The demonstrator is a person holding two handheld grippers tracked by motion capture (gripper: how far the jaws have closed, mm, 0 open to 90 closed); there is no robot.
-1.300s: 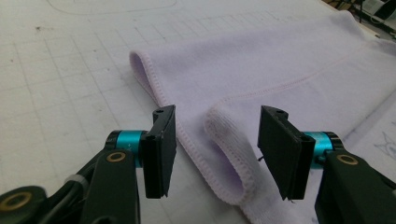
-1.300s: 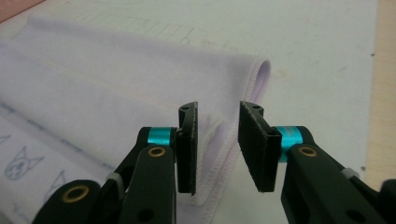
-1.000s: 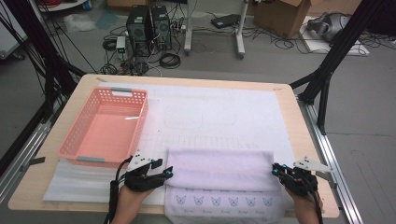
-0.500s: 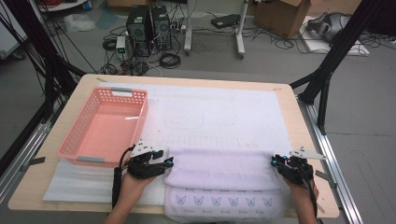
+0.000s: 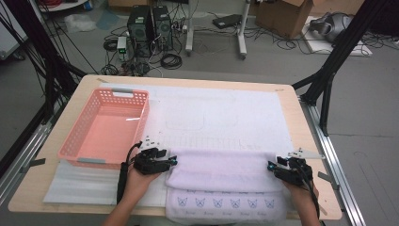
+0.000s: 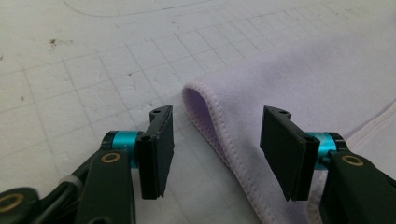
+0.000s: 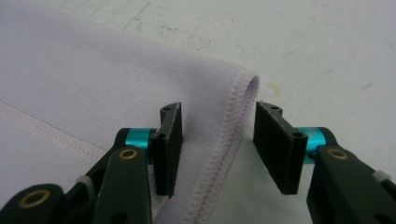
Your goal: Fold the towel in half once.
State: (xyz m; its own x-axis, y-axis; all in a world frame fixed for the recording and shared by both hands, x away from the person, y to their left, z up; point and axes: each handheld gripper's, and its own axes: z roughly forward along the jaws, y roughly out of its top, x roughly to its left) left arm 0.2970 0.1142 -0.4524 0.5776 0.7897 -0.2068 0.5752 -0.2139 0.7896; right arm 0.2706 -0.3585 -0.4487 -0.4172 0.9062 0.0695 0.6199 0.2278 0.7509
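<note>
A lilac towel (image 5: 221, 176) lies folded on the white mat, with a row of printed motifs along its near edge. My left gripper (image 5: 173, 161) is at the towel's left side. In the left gripper view it (image 6: 217, 154) is open, and the towel's (image 6: 299, 88) folded hem runs between the jaws without touching them. My right gripper (image 5: 269, 165) is at the towel's right side. Its jaws (image 7: 217, 144) have just been opening, and the towel's (image 7: 93, 84) stitched edge lies loose between them, so it is open.
A pink plastic basket (image 5: 122, 90) stands on the left of the table, just beyond my left hand. The white gridded mat (image 5: 221, 113) covers the middle of the wooden table (image 5: 308, 141). Black frame poles rise at both sides.
Both hands have shifted a little farther up the table and inward, toward the towel's side edges. The towel lies flat.
</note>
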